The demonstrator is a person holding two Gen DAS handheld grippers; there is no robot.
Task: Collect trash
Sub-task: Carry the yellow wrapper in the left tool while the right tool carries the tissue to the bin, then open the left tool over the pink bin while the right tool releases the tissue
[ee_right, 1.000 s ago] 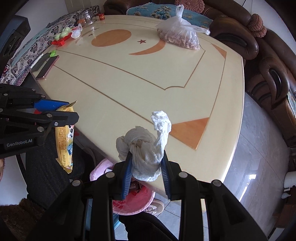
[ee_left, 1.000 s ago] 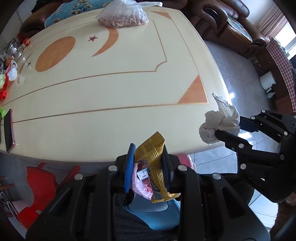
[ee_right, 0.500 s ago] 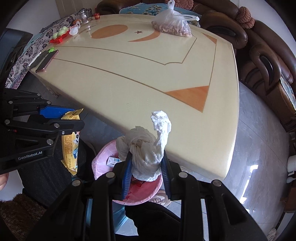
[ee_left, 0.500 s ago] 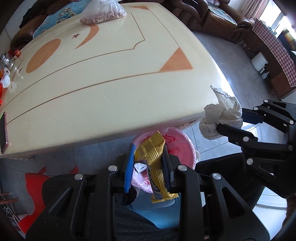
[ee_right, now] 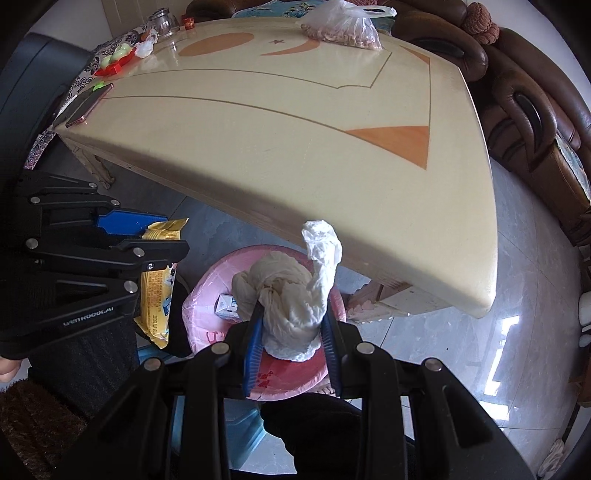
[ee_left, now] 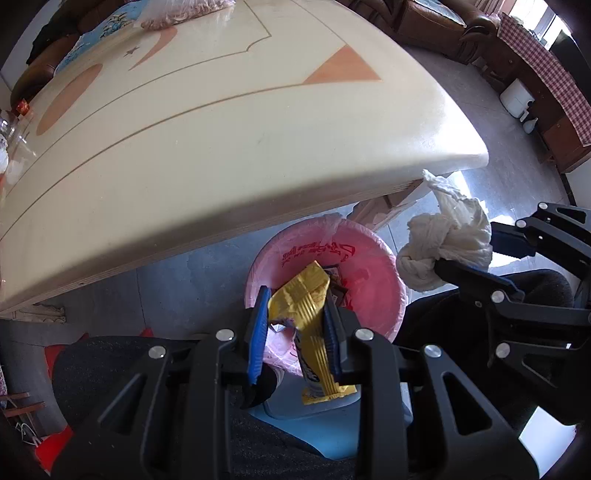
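Note:
My left gripper (ee_left: 297, 306) is shut on a yellow snack wrapper (ee_left: 304, 295) and holds it above a pink-lined trash bin (ee_left: 369, 258) that stands on the floor by the table's near edge. My right gripper (ee_right: 291, 325) is shut on a wad of white tissue (ee_right: 288, 295), also above the pink bin (ee_right: 207, 302). Small trash lies inside the bin. The right gripper and its tissue (ee_left: 447, 240) show at the right of the left wrist view. The left gripper and the wrapper (ee_right: 157, 291) show at the left of the right wrist view.
A cream table (ee_right: 295, 147) with orange inlays fills the far side. On it lie a bag of nuts (ee_right: 343, 26), a phone (ee_right: 88, 105), a glass jar (ee_right: 162, 22) and red-green items (ee_right: 114, 61). Brown sofas (ee_right: 524, 103) stand beyond. A blue stool (ee_left: 314, 432) sits below.
Both grippers have moved back off the table and down, so they now hang over the pink bin. Each still holds its trash.

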